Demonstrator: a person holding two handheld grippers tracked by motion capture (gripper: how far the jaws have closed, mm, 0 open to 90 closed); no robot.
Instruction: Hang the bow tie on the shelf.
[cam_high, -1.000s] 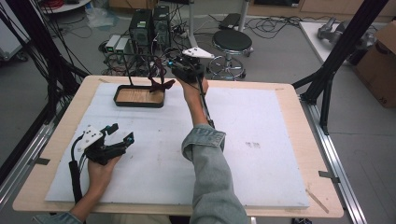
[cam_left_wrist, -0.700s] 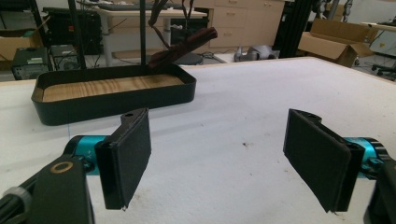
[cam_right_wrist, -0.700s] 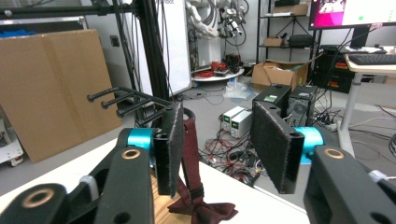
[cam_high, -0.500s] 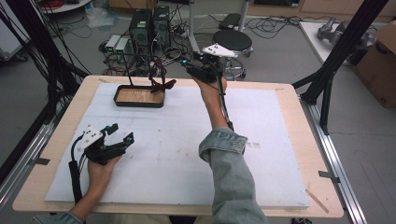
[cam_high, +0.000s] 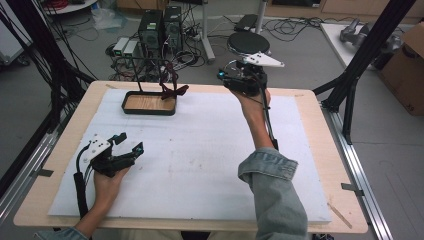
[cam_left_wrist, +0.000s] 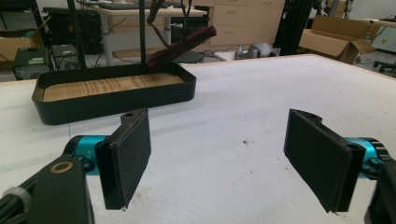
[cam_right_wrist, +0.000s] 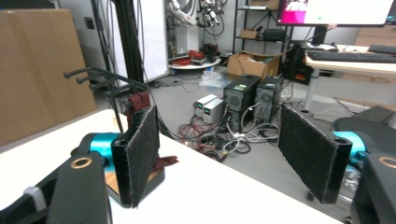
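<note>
A black tray (cam_high: 149, 112) with a wooden floor stands at the table's far left, and a thin black stand (cam_high: 142, 70) rises from it. A dark red cloth strap (cam_high: 172, 91) hangs from the stand and lies over the tray's right rim. My right gripper (cam_high: 227, 75) is raised over the far edge, to the right of the tray. Its jaws have just been opening, with nothing between them. In the right gripper view (cam_right_wrist: 224, 158) the strap (cam_right_wrist: 139, 102) hangs behind the left pad. My left gripper (cam_high: 129, 143) rests open at the front left, facing the tray (cam_left_wrist: 116, 100) and strap (cam_left_wrist: 182, 44).
A white foam mat (cam_high: 200, 160) covers the wooden table. Beyond the far edge are computer towers (cam_high: 160, 27), cables and a round stool (cam_high: 248, 43) on the floor. Black frame posts (cam_high: 360, 60) stand at both sides, and a cardboard box (cam_high: 407, 70) sits at the far right.
My right gripper has moved right and a little up, away from the stand and strap, and its jaws have spread. The left gripper has stayed put.
</note>
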